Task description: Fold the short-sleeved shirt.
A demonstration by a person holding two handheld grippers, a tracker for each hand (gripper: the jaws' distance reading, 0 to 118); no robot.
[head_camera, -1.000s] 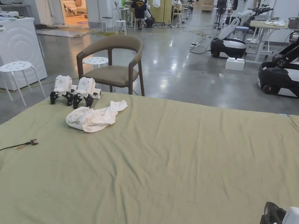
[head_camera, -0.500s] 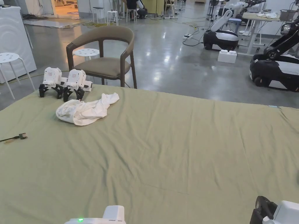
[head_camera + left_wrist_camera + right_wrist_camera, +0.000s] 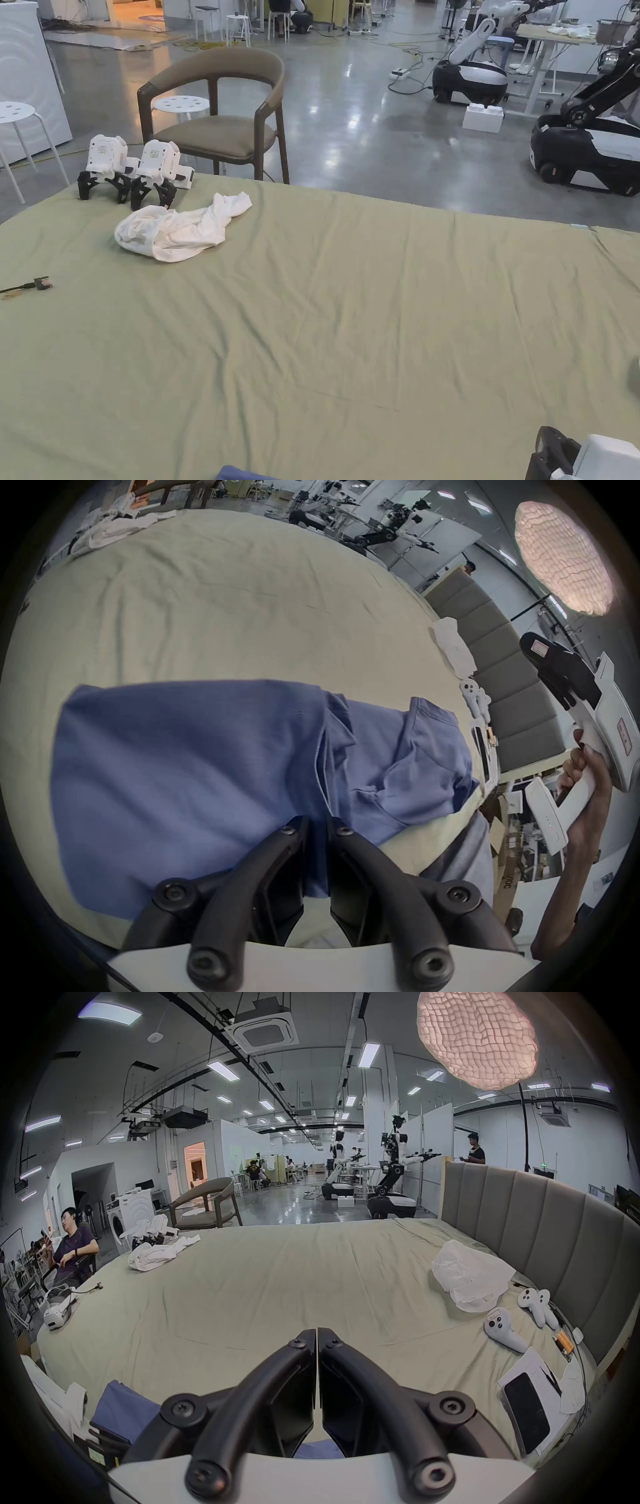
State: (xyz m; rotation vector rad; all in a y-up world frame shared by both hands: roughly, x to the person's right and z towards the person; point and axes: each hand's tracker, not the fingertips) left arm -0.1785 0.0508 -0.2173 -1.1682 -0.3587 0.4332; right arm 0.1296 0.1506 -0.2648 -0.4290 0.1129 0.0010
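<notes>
My left claw (image 3: 316, 821) clamped on the blue short-sleeved shirt (image 3: 194, 774) at the bed's (image 3: 375, 325) near edge, my right claw (image 3: 317, 1333) raised, jaws together, white garment (image 3: 175, 228) at far-left corner.

Robotics lab w/ mock bedroom; wheeled robots (image 3: 470, 80) on concrete floor (image 3: 362, 125); bed (image 3: 375, 325).

The shirt (image 3: 214, 778) lies on the bed (image 3: 375, 325) at its near edge. A crumpled garment (image 3: 175, 228) lies at the far left corner, two spare grippers (image 3: 131, 172) just behind it. The chair (image 3: 219, 112) stands beyond that edge.
</notes>
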